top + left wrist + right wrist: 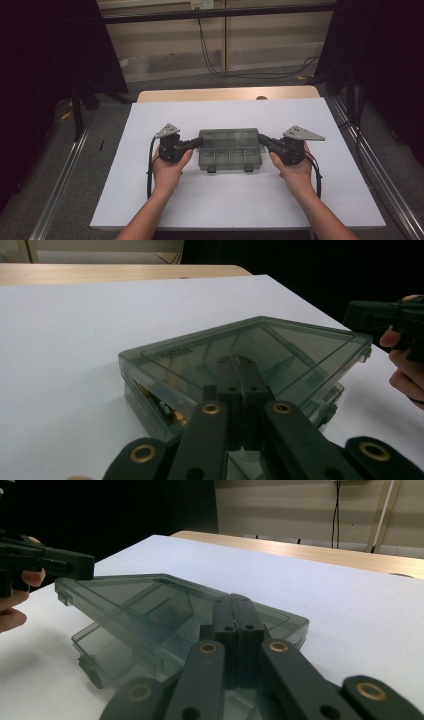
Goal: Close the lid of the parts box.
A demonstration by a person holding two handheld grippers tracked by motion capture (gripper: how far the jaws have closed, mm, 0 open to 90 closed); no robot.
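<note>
Flanking the smoky grey translucent plastic compartment box (229,149) at mid-sheet on the white table cover (150,200), the left gripper (196,143) noses in from nine o'clock and the right gripper (262,139) from three, both with jaws pressed together, likely prying the hinged lid, already raised at its front.

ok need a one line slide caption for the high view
Two hand-held grippers, left and right, both shut, meet opposite ends of a smoky clear compartment box on a white table.

No lettering can be read; the raised marking on the box lid (176,351) is too blurred.
</note>
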